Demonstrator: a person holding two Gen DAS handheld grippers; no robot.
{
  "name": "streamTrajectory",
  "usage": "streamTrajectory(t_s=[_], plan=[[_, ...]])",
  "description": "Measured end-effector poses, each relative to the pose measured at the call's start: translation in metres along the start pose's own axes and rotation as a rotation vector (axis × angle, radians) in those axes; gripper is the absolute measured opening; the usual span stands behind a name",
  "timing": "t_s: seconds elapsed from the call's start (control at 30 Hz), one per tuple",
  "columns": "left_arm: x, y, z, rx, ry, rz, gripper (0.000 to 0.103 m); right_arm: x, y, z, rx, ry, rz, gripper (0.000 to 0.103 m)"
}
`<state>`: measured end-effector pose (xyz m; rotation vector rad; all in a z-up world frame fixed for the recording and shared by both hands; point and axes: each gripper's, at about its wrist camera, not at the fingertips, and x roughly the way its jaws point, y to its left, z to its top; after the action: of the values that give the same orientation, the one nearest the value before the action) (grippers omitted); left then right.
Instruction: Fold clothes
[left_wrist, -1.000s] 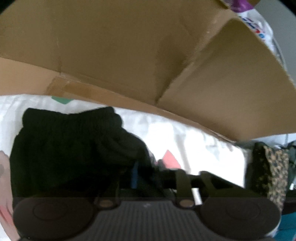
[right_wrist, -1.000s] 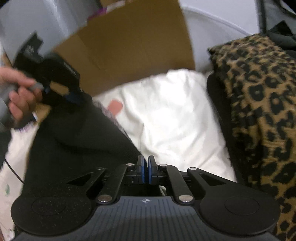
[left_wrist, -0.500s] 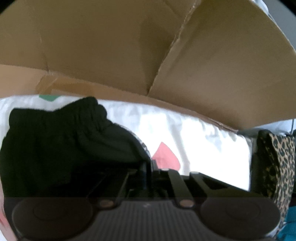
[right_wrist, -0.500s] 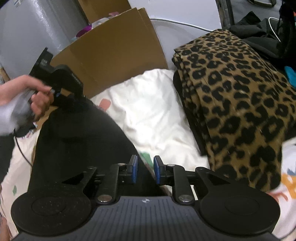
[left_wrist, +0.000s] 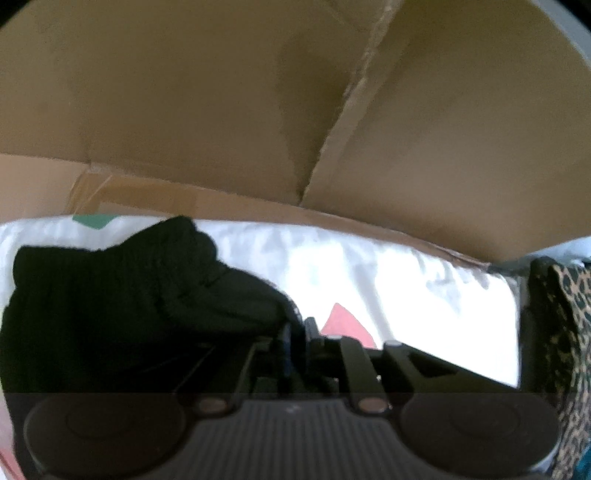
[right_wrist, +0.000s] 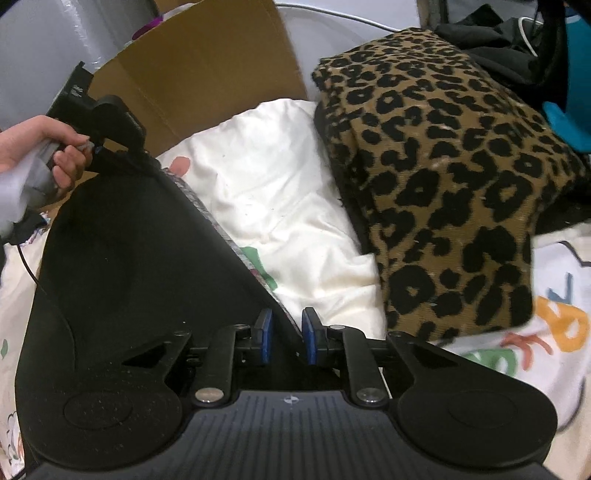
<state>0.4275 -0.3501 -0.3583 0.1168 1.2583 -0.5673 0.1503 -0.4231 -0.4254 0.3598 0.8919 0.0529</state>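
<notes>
The black garment (right_wrist: 122, 258) is lying on the white printed bedding (right_wrist: 288, 206), its right edge running diagonally from far left to near centre. The left gripper (left_wrist: 295, 332), held in a hand (right_wrist: 44, 147), is pinching the garment's far corner with jaws closed. The right gripper (right_wrist: 284, 336) is sitting parted, straddling the garment's near edge without clamping it. Open bedding is lying between that edge and the folded leopard-print garment (right_wrist: 443, 177) on the right; a cardboard box (left_wrist: 258, 103) is walling the far side.
</notes>
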Motion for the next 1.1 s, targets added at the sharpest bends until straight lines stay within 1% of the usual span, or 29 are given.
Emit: streamTrajectory(t_s=[0.03,0.07,0.1,0.13,0.2,0.23,0.3,0.37,0.43,0.47,0.53,0.6,0.63,0.67,0.73,0.87,0.9,0.97,1.0,1.1], plan=[[-0.005,-0.001,0.002,0.014,0.005,-0.013,0.047,-0.003,-0.001,0.001,0.018,0.000,0.001,0.023],[-0.012,-0.001,0.005,0.032,0.003,-0.025,0.061,-0.008,-0.001,0.002,0.029,-0.014,0.006,0.022],[-0.021,-0.002,0.007,0.052,-0.008,-0.033,0.061,-0.013,0.001,0.002,0.029,-0.036,0.013,0.022],[-0.032,-0.002,0.010,0.080,-0.027,-0.035,0.061,-0.017,0.003,0.003,0.025,-0.059,0.020,0.022],[-0.049,-0.001,0.017,0.124,-0.040,-0.036,0.061,-0.019,0.009,0.003,0.011,-0.073,0.039,0.022],[-0.057,0.002,0.020,0.140,-0.045,-0.025,0.061,-0.019,0.012,0.004,0.001,-0.073,0.048,0.022],[-0.069,0.009,0.024,0.166,-0.054,0.005,0.058,-0.018,0.020,0.004,-0.024,-0.081,0.060,0.022],[-0.077,0.017,0.025,0.178,-0.046,0.016,0.050,-0.015,0.026,0.005,-0.039,-0.078,0.076,0.022],[-0.079,0.024,0.025,0.192,-0.030,0.023,0.036,-0.011,0.032,0.006,-0.050,-0.072,0.087,0.022],[-0.077,0.025,0.025,0.202,-0.021,0.035,0.033,-0.009,0.035,0.007,-0.055,-0.069,0.092,0.022],[-0.072,0.029,0.021,0.238,0.003,0.065,0.033,-0.005,0.039,0.008,-0.069,-0.060,0.094,0.022],[-0.063,0.031,0.017,0.313,0.024,0.097,0.033,-0.001,0.041,0.009,-0.077,-0.046,0.091,0.022],[-0.060,0.031,0.014,0.341,0.035,0.105,0.033,0.001,0.041,0.008,-0.080,-0.033,0.087,0.022],[-0.055,0.033,0.011,0.346,0.048,0.105,0.032,0.005,0.041,0.007,-0.083,-0.019,0.083,0.022],[-0.044,0.036,0.009,0.330,0.065,0.103,0.031,0.009,0.040,0.006,-0.089,0.004,0.073,0.022],[-0.035,0.047,0.007,0.317,0.048,0.120,0.030,0.011,0.035,0.004,-0.100,0.025,0.050,0.023],[-0.031,0.048,0.008,0.313,0.037,0.126,0.030,0.011,0.033,0.004,-0.103,0.030,0.045,0.022],[-0.025,0.047,0.012,0.306,0.002,0.139,0.034,0.012,0.031,0.003,-0.109,0.041,0.033,0.022],[-0.022,0.046,0.014,0.301,-0.008,0.148,0.035,0.012,0.029,0.003,-0.111,0.046,0.028,0.020],[-0.012,0.042,0.016,0.287,-0.030,0.167,0.036,0.014,0.025,0.001,-0.120,0.062,0.011,0.018]])
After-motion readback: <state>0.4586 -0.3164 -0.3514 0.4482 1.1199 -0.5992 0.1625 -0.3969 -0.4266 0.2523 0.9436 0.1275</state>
